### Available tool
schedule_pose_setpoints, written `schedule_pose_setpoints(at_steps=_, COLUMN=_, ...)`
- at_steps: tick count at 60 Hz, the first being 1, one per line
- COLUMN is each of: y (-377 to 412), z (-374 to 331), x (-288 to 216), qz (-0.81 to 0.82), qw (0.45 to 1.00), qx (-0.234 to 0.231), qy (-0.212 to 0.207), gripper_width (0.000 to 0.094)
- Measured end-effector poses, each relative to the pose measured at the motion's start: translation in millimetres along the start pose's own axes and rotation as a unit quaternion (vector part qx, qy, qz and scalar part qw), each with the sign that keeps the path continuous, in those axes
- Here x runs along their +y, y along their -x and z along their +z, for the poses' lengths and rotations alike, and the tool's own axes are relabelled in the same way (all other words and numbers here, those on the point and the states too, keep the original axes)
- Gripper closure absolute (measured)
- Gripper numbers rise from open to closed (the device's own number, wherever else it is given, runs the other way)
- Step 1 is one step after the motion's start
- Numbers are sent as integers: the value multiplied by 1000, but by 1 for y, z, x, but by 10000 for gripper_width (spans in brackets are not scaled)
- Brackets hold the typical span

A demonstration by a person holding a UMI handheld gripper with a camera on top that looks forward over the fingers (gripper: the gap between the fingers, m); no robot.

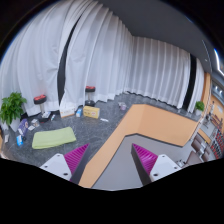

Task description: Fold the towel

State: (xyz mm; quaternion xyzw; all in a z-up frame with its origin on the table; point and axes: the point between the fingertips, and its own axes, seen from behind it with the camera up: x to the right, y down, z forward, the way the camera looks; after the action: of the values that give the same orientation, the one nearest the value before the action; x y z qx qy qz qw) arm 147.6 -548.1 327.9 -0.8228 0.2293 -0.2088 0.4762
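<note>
A light green towel lies flat on the grey carpet, far ahead and to the left of my fingers. My gripper is held high above the floor, well away from the towel. Its two fingers with magenta pads stand wide apart with nothing between them. Below them I see grey carpet and a tan floor band.
White curtains line the back. A green plant stands at the left. Small boxes and clutter sit near the curtain, with two stools behind them. Shelving stands at the right.
</note>
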Motion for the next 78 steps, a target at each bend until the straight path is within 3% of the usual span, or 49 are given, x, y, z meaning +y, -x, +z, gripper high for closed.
schedule_pose_setpoints(at_steps=15, y=-11, z=18, x=38, qz=5, qw=1000, qx=-2, qy=20, gripper_width=92)
schedule_pose_setpoints(at_steps=25, y=28, z=38, x=95, qz=-8, qw=998, qx=-16, qy=61, gripper_width=89)
schedule_pose_setpoints(at_steps=32, y=105, z=49, x=131, qz=-3, qw=995, qx=-62, qy=77, gripper_width=92)
schedule_pose_setpoints(at_steps=40, y=237, z=62, x=155, qz=-2, qw=985, qx=-152, qy=86, gripper_width=92)
schedule_pose_setpoints(at_steps=52, y=432, z=101, x=145, qz=-36, qw=964, qx=-251, qy=81, gripper_width=90)
schedule_pose_setpoints(at_steps=66, y=582, z=198, x=117, qz=-96, qw=955, qx=-272, qy=65, gripper_width=88)
schedule_pose_setpoints(at_steps=72, y=622, z=241, x=125, qz=-120, qw=958, qx=-253, qy=70, gripper_width=101)
schedule_pose_setpoints(at_steps=78, y=639, z=274, x=146, qz=-151, qw=955, qx=-238, qy=90, gripper_width=210)
